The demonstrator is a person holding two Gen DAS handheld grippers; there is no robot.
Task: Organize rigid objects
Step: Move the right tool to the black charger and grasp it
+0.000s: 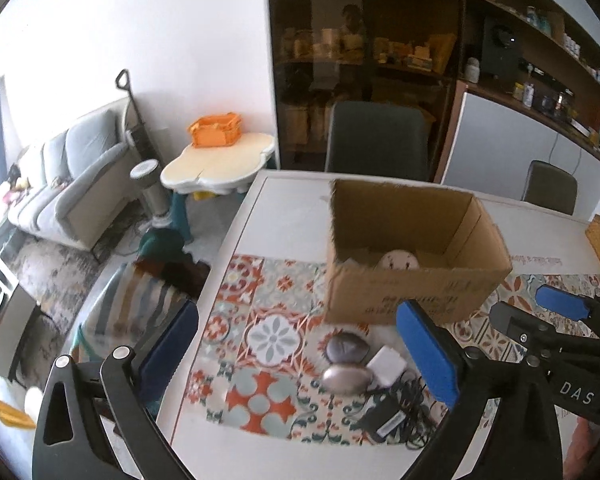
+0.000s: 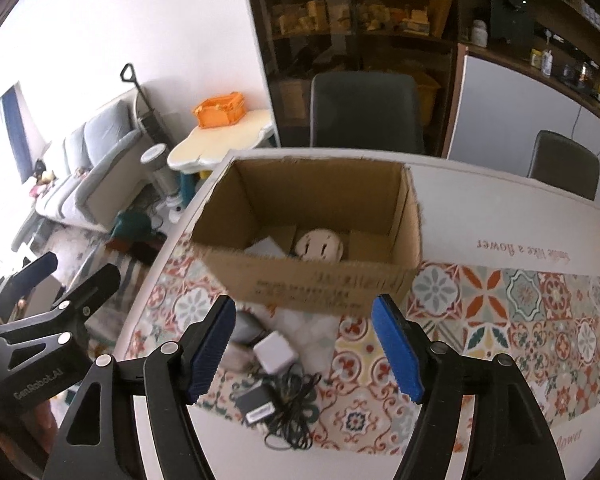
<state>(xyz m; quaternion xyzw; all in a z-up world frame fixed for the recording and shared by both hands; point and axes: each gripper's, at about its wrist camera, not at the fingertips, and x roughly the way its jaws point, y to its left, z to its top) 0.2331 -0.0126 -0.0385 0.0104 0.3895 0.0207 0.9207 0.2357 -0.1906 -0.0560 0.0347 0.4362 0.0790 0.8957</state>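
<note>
A white surface (image 2: 500,208) with a tiled mat (image 2: 500,300) carries an open box (image 2: 320,280). A round white item (image 2: 320,245), perhaps a socket, lies inside. At the box's 6 o'clock sit two pebbles (image 1: 346,364), a white charger (image 2: 275,351) and a black adapter (image 2: 258,404). Left gripper (image 1: 300,356) fingers gape wide and empty; right gripper (image 2: 306,350) fingers are parted, gripping nothing.

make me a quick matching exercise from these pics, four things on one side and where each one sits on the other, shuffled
Things:
1. round white item
2. white adapter
3. orange basket
4. black charger

Places:
A. on the small side table
B. inside the cardboard box
C. on the mat, nearest the table's front edge, with tangled cord
D. on the mat between the charger and the box

Pairs: 1-B, 2-D, 3-A, 4-C
</note>
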